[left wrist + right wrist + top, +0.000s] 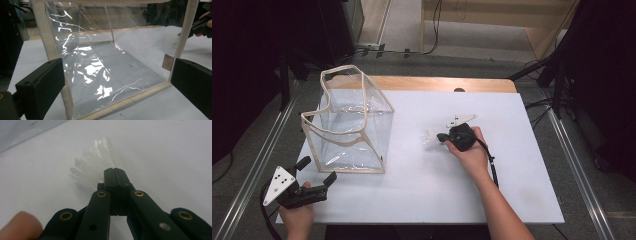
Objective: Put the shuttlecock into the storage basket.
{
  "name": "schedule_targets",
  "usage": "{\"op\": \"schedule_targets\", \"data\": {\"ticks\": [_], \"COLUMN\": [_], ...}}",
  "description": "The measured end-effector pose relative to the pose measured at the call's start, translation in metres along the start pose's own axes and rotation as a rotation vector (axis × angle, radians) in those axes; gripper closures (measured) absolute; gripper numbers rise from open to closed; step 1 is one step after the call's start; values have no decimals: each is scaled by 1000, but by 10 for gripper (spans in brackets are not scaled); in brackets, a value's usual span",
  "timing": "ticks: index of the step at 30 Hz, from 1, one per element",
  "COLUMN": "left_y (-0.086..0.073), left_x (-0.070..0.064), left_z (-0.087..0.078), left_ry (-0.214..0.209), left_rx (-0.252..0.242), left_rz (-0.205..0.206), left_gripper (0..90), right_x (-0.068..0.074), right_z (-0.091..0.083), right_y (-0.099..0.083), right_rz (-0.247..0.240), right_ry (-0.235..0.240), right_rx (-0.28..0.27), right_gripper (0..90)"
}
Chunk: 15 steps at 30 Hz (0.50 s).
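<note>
A white counter (pixel 422 190) filled the scene from above, with two forearms reaching in from the near edge.

At the far left, near the front corner of the counter, the left hand-held gripper (pixel 317 172) lay low, its two black jaws spread wide apart and holding nothing. It pointed toward a clear plastic bag (pixel 349 122) just beyond it. In the left gripper view, the jaws stood at either side of the bag (pixel 105 72), framing its near lower edge without touching it.

The bag stood upright on the left half of the counter. It was box-shaped, with see-through walls and cream fabric trim along every edge. Its top was open, and the rim sagged in a wavy line. Nothing could be seen inside; the white counter showed through its glossy, creased bottom panel.

To the right, near the middle of the counter and well apart from the bag, the right hand-held gripper (pixel 443 137) was held by a hand (pixel 472 152). Its jaws were pressed together, pinching a small crumpled piece of clear plastic (pixel 430 139). In the right gripper view, the closed jaw tips gripped the near edge of that plastic piece (pixel 93 166), which fanned out in pale folds on the counter.
</note>
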<state>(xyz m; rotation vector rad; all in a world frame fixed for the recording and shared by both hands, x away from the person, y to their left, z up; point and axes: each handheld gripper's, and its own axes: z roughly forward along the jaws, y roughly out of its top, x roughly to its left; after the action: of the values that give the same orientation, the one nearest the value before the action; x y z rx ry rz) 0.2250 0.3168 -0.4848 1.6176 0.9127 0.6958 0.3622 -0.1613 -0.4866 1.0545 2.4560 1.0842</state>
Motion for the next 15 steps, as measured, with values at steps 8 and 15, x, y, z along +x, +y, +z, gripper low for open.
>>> {"op": "schedule_targets", "data": {"ticks": [8, 15], "left_y": [0, 0], "left_x": [1, 1], "left_z": [0, 0], "left_ry": [-5, -3], "left_rx": [-5, 2], "left_rz": [-6, 0], "left_gripper": [0, 0], "right_x": [-1, -7], "right_z": [2, -5], "right_y": [3, 6], "right_rz": [0, -4], "right_ry": [-12, -21], "right_rx": [-15, -30], "right_gripper": [878, 876]}}
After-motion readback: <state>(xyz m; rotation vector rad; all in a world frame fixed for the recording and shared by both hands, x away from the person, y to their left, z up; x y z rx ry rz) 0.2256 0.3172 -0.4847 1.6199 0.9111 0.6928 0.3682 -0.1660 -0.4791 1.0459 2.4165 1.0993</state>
